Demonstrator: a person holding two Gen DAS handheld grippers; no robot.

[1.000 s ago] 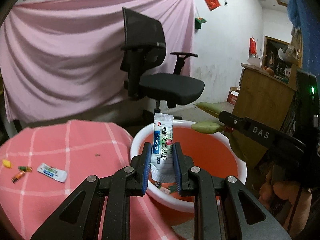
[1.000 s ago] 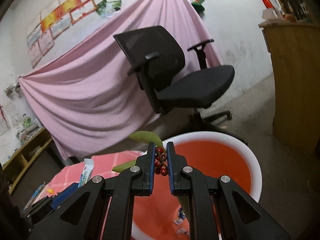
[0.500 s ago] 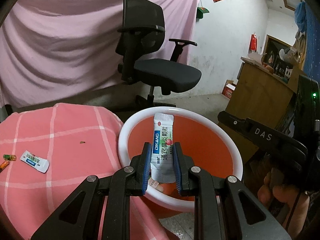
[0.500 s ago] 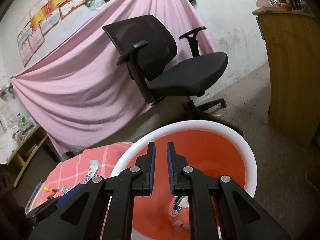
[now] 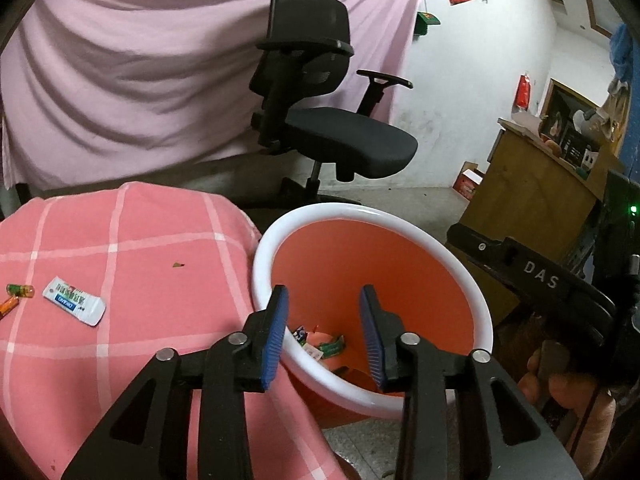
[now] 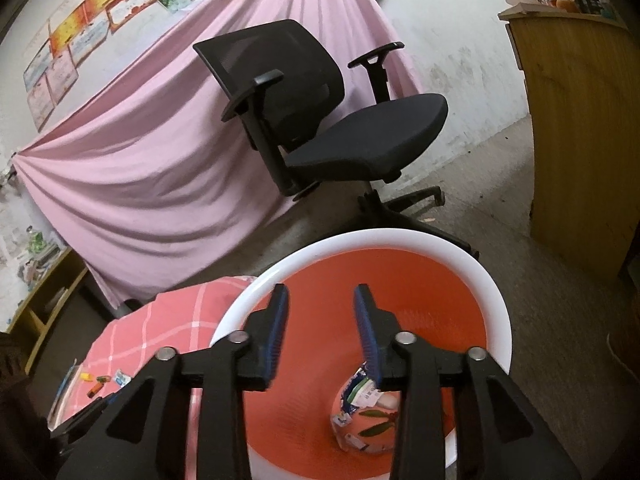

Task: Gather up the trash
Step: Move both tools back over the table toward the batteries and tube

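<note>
Pink checked cloth (image 5: 132, 248) covers the table on the left, with the orange bin (image 5: 472, 304) just beside its right edge and a black office chair (image 5: 320, 120) far behind. Both my grippers hang over the bin: my left gripper (image 5: 323, 334) has its jaws wide and empty, and my right gripper (image 6: 321, 330) is likewise spread with nothing between. Wrappers and leaves (image 6: 362, 412) lie at the bin's bottom, so part of the work looks done. A white sachet (image 5: 74, 306) and small orange and green bits (image 5: 16, 296) lie on the cloth, well left of the bin; those are left, I judge.
</note>
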